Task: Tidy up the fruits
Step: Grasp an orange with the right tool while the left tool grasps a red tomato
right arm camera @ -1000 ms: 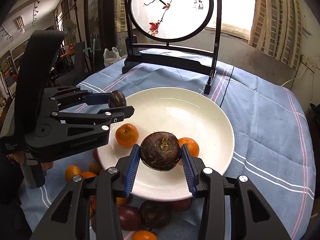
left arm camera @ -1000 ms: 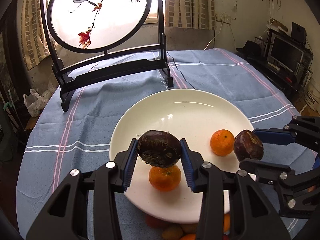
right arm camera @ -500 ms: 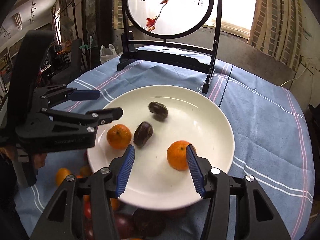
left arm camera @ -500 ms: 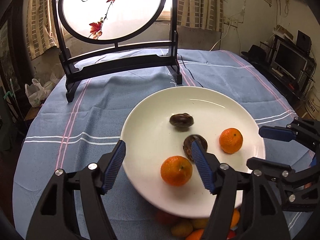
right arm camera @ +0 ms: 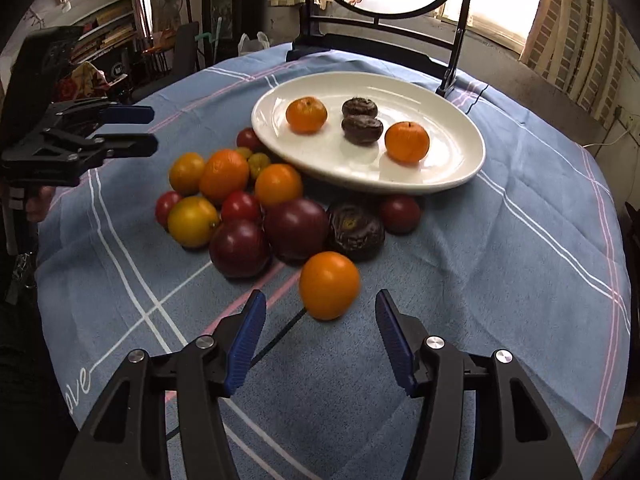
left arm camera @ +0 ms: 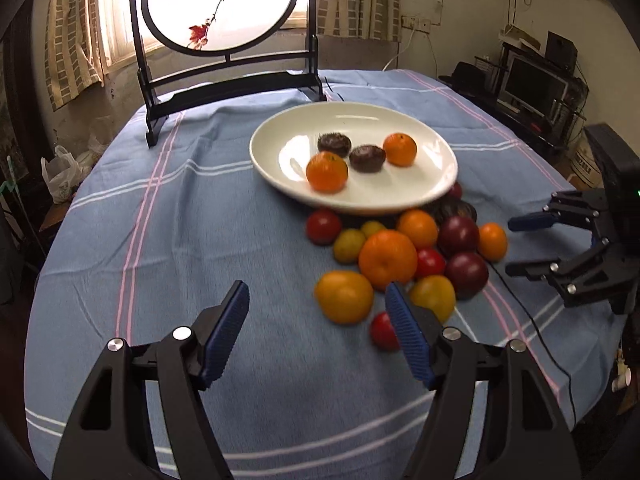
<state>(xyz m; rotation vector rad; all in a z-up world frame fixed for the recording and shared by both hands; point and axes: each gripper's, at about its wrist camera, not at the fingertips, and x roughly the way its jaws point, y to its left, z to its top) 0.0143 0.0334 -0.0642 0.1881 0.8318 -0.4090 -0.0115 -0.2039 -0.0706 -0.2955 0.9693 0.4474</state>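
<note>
A white plate (left arm camera: 424,188) (right arm camera: 456,168) holds two oranges (left arm camera: 327,171) (right arm camera: 407,141) and two dark brown fruits (left arm camera: 367,157) (right arm camera: 362,129). A pile of loose fruit (left arm camera: 387,257) (right arm camera: 296,227), orange, yellow, red and dark purple, lies on the cloth in front of the plate. My left gripper (left arm camera: 318,328) is open and empty, low over the cloth before the pile; it also shows in the right wrist view (right arm camera: 138,130). My right gripper (right arm camera: 318,340) is open and empty just behind a lone orange (right arm camera: 329,285); it also shows in the left wrist view (left arm camera: 524,246).
A blue striped tablecloth (left arm camera: 168,240) covers the round table. A black stand with a round painted screen (left arm camera: 224,12) rises at the back edge. A thin black cable (left arm camera: 532,320) runs across the cloth on the right. Shelves and a monitor (left arm camera: 532,88) stand beyond the table.
Both grippers let go of their dark brown fruits, which now lie on the plate. Both grippers opened and drew back toward the table's near side, bringing the loose fruit pile into view.
</note>
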